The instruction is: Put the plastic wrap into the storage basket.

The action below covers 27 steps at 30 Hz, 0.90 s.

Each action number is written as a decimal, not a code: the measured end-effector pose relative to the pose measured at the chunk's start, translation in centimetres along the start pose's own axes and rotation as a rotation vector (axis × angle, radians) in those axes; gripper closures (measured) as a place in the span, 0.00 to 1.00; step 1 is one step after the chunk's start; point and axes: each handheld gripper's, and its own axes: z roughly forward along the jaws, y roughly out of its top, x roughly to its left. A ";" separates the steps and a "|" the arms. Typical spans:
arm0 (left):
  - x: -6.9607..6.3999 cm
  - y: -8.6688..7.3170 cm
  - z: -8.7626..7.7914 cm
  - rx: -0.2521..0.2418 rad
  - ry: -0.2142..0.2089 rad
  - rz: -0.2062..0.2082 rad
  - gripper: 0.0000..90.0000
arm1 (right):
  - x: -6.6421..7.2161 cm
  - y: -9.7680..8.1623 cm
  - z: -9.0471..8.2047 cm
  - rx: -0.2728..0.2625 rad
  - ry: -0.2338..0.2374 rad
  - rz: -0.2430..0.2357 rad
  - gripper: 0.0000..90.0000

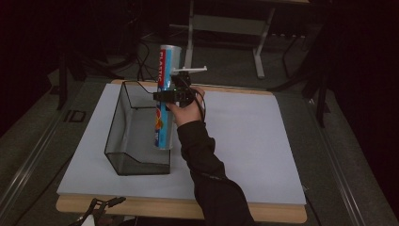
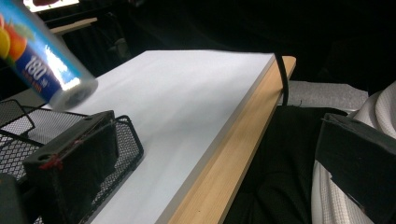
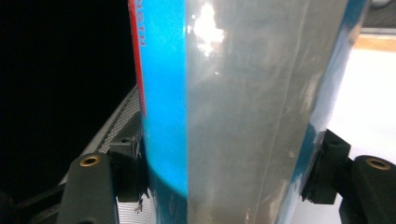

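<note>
My right gripper (image 1: 173,96) was out ahead on a stretched arm, its jaws clamped against both sides of the roll (image 1: 164,101). My left gripper (image 1: 101,207) sat low, jaws spread wide apart.

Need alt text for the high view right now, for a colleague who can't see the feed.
The person's right gripper is shut on a tall blue roll of plastic wrap, holding it upright above the right side of a black wire-mesh basket. The basket sits on the left part of a white table top; the left gripper rests low at the near edge.
</note>
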 end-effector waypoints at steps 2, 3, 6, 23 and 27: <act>0.0 0.0 0.0 -0.001 -0.001 0.001 0.00 | 0.0 -0.7 1.0 0.008 0.005 0.019 0.35; 0.0 0.0 0.0 -0.001 -0.001 0.002 0.00 | 0.0 -0.9 1.4 0.013 0.002 0.017 0.35; 0.0 0.0 -0.1 -0.007 0.002 0.006 0.00 | -0.2 -1.6 2.8 0.037 -0.002 0.027 0.35; 0.0 0.0 0.0 -0.002 -0.003 0.003 0.00 | -1.6 -5.1 7.4 0.181 0.013 0.109 0.35; 0.0 0.0 0.0 -0.003 -0.003 0.005 0.00 | -1.8 -5.3 7.9 0.181 0.011 0.123 0.35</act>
